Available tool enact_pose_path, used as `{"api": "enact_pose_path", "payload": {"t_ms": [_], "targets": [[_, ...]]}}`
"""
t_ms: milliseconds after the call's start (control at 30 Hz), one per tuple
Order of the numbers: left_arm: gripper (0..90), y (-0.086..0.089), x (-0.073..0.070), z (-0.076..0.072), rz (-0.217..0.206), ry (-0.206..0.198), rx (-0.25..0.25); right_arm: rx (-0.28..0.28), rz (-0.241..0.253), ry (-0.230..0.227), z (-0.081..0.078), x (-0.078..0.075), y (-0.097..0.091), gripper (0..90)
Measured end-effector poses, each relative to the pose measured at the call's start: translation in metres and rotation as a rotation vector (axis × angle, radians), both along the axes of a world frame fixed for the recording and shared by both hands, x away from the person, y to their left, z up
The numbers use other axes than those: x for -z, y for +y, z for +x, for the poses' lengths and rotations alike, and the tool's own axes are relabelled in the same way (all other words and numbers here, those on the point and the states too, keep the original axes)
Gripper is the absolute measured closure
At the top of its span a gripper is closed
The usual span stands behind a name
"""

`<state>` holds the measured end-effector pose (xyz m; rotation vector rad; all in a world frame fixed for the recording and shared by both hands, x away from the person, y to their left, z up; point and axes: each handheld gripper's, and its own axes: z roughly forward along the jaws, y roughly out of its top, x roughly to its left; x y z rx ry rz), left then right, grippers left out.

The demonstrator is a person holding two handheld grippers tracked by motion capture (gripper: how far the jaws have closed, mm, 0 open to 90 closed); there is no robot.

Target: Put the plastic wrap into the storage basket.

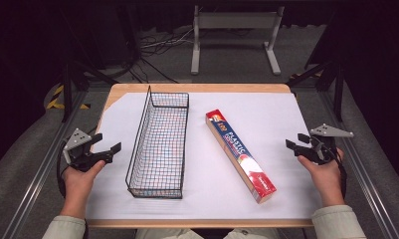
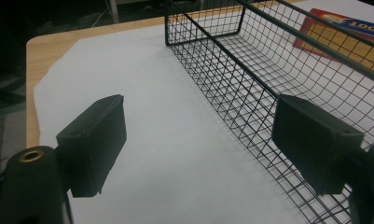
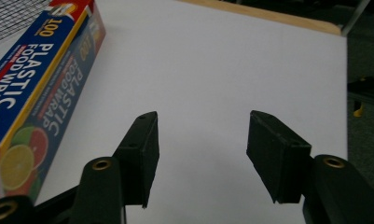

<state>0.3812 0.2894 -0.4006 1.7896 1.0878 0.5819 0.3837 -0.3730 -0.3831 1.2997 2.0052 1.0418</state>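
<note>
Nearest me, at the near edge of the surface point(image 1: 286, 107), both of the person's pale sleeves come in, each hand carrying a gripper. On the left hand point(image 1: 80, 172), the left gripper point(image 1: 106, 143) sits over the left edge with its black fingers point(image 2: 93, 140) released and spread wide, nothing between them. From the left gripper view I see those fingers straddling the white sheet and the near long wall of the black wire-mesh basket point(image 1: 159, 144), apart from it. That long rectangular basket stands upright on the left half of the surface, running from the near edge towards the far edge.

Just right of centre lies the long red-and-blue cardboard box of plastic food wrap point(image 1: 239, 154), flat on the white sheet, angled so its far end leans towards the basket and its near end towards the right near corner. It is well apart from the basket.

At the right edge, the right hand point(image 1: 326, 174) holds the right gripper point(image 1: 297, 141), fingers point(image 3: 142, 154) likewise released and empty, hovering over bare white sheet beside the box.
</note>
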Motion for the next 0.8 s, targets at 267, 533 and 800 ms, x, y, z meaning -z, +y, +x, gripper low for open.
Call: {"api": "enact_pose_path", "payload": {"t_ms": [267, 533, 800], "targets": [[17.7, -0.005, -0.004, 0.000, 0.047, 0.011, -0.016, -0.047, 0.004, 0.045, -0.007, -0.024, 0.016, 39.5], [18.3, -0.004, -0.005, 0.002, -0.009, 0.092, 0.027, -0.046, 0.003, 0.116, -0.014, -0.045, 0.037, 36.0], [17.3, -0.009, -0.007, 0.000, 0.070, 0.079, 0.039, -0.101, -0.009, 0.157, -0.021, -0.058, 0.067, 33.9]]}}
